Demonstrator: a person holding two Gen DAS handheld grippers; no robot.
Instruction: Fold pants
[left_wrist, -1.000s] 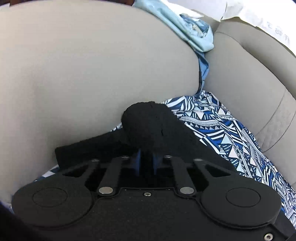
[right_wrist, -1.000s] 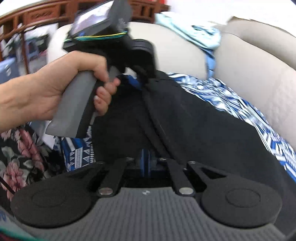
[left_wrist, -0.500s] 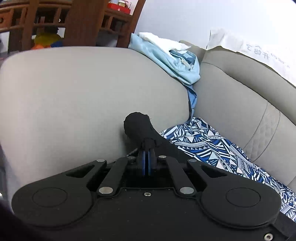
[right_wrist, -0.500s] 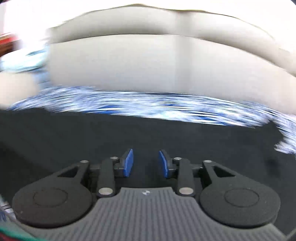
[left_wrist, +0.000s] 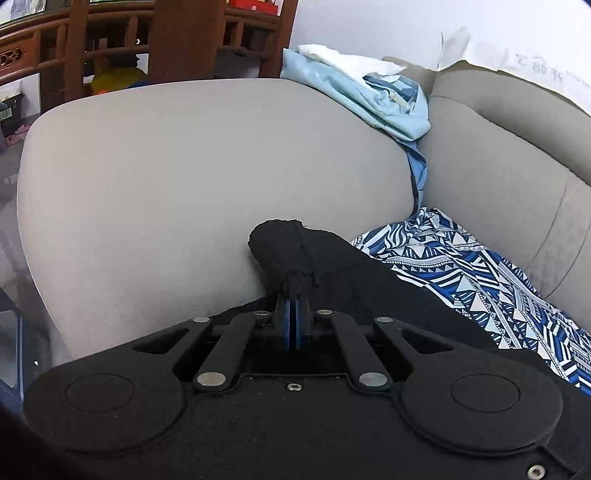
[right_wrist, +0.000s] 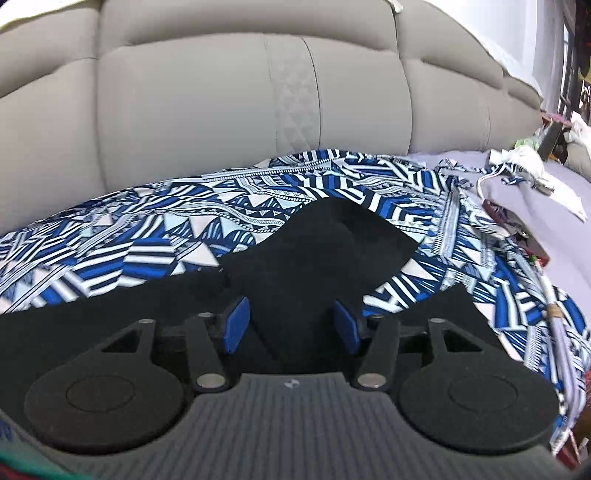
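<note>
Left wrist view: left gripper (left_wrist: 294, 325), jaws pressed together, pinching a bunched corner of the black pants (left_wrist: 295, 247). The bunch stands up against the sofa's grey armrest (left_wrist: 207, 177). Pants trail right across the blue patterned cloth (left_wrist: 480, 273) on the seat. Light blue garment (left_wrist: 373, 99) draped over the armrest's far end.

Right wrist view: right gripper (right_wrist: 291, 326), jaws spread, holding nothing. Pants (right_wrist: 325, 251) lie flat between and beyond the jaws, on the patterned cloth (right_wrist: 147, 229), below the sofa backrest (right_wrist: 221, 92).
</note>
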